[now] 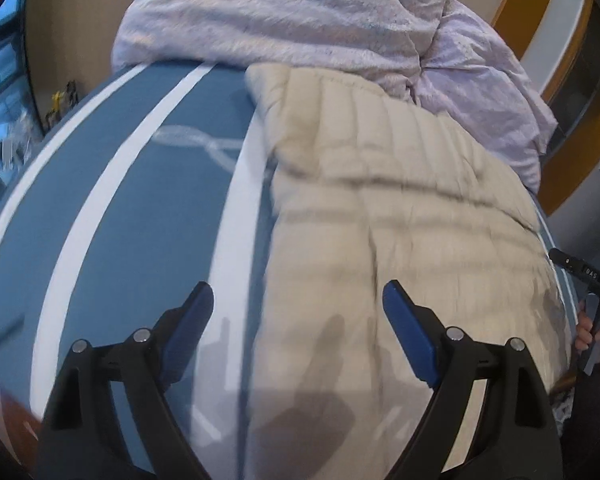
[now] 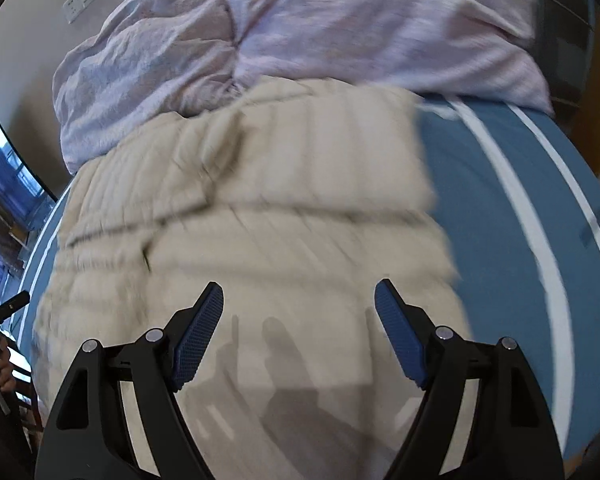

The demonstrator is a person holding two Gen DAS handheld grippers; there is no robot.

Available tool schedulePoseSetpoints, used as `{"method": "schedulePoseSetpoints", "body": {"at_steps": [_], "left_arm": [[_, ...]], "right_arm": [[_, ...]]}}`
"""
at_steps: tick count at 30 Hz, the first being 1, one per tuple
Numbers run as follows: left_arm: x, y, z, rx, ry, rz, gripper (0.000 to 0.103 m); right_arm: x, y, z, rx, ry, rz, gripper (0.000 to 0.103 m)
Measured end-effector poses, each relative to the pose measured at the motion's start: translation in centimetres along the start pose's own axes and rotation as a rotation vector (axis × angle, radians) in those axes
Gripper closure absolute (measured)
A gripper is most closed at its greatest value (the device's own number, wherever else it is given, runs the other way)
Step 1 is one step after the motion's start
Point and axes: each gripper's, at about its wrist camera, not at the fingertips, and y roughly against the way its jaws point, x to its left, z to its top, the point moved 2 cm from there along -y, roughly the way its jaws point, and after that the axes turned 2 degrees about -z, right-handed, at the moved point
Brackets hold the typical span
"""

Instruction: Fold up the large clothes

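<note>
The bed (image 1: 112, 200), covered by a blue sheet with white stripes, fills most of both views. A crumpled lilac duvet (image 1: 284, 16) is heaped at 12 o'clock, touching the far edge of the garment.

The cream quilted jacket (image 1: 380, 208) lies flat on the sheet. In the left wrist view it occupies the field from centre to 3 o'clock; in the right wrist view the jacket (image 2: 260, 200) extends from centre to 9 o'clock. Its surface shows parallel stitched channels, a transverse crease across the middle, and a vertical seam. Motion blur softens the detail.

The left gripper (image 1: 298, 300) hangs above the jacket's left edge, pointing toward 12 o'clock. Its jaws are spread wide and hold nothing; the blue pads (image 1: 410, 336) are clear of the fabric.

The right gripper (image 2: 298, 296) hangs above the jacket's near portion, also pointing toward 12 o'clock. Its jaws are spread wide and empty.

Both grippers cast shadows on the fabric at 6 o'clock.
</note>
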Motion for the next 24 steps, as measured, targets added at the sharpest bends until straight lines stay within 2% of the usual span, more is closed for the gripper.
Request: {"method": "schedulePoseSetpoints", "body": {"at_steps": [6, 10, 19, 21, 23, 24], "left_arm": [[2.5, 2.5, -5.3, 0.003, 0.058, -0.061, 0.017], [2.6, 3.0, -7.7, 0.000, 0.076, -0.113, 0.023], [1.6, 3.9, -10.0, -0.032, 0.073, -0.176, 0.035], [1.3, 3.9, -10.3, -0.037, 0.079, -0.192, 0.038], [1.0, 3.9, -10.5, -0.038, 0.084, -0.206, 0.041], [0.9, 3.9, -10.6, -0.038, 0.085, -0.212, 0.042]], "right_arm": [[-6.1, 4.2, -6.7, -0.004, -0.086, -0.019, 0.023], [-8.7, 5.6, -10.0, -0.016, -0.159, 0.019, 0.023], [-8.2, 6.0, -12.8, -0.043, -0.154, 0.104, 0.027], [-7.8, 6.0, -13.0, -0.047, -0.150, 0.135, 0.033], [-7.5, 6.0, -13.4, -0.041, -0.150, 0.177, 0.044], [-7.3, 6.0, -13.6, -0.041, -0.145, 0.184, 0.045]]}}
